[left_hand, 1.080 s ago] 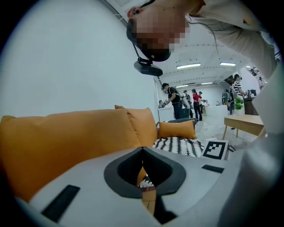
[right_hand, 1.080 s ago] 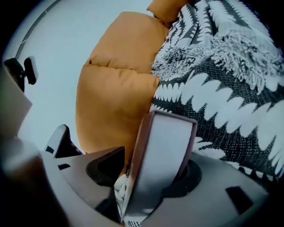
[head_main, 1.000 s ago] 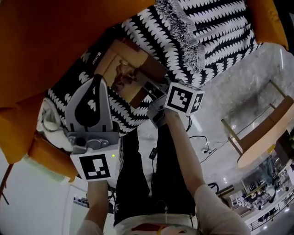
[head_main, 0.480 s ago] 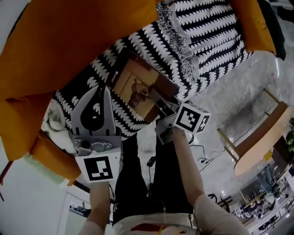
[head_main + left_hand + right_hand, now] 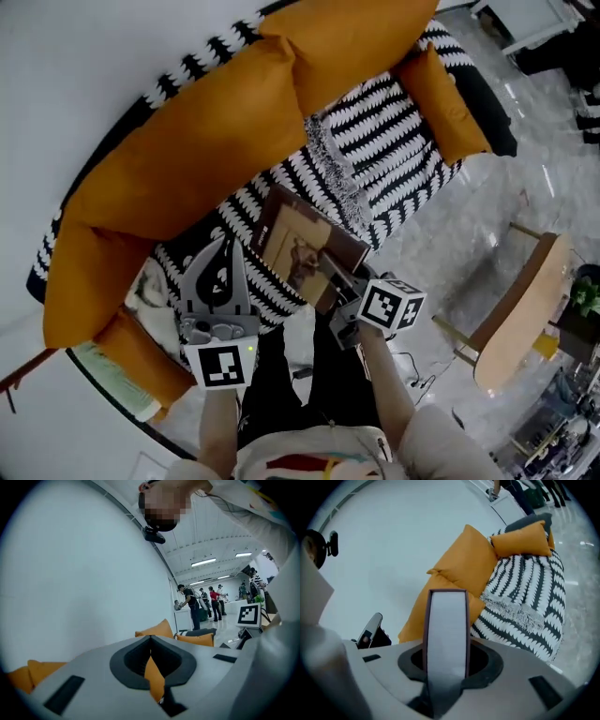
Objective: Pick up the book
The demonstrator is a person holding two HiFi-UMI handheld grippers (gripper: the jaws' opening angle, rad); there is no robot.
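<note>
**Item:** book point(image 5: 305, 248).
**Change:** 1 second ago it lay flat on the striped sofa throw point(image 5: 398, 155). Now it is up off the seat, carried at jaw level. The pick-up looks essentially done.
**Right gripper** point(image 5: 339, 298): its 2 jaws have just been closing and are clamped on the book's near edge. The pale page block stands between them.
**Left gripper** point(image 5: 228, 246): jaws together with nothing between them. The book sits just beside its tips, apparently untouched.
</note>
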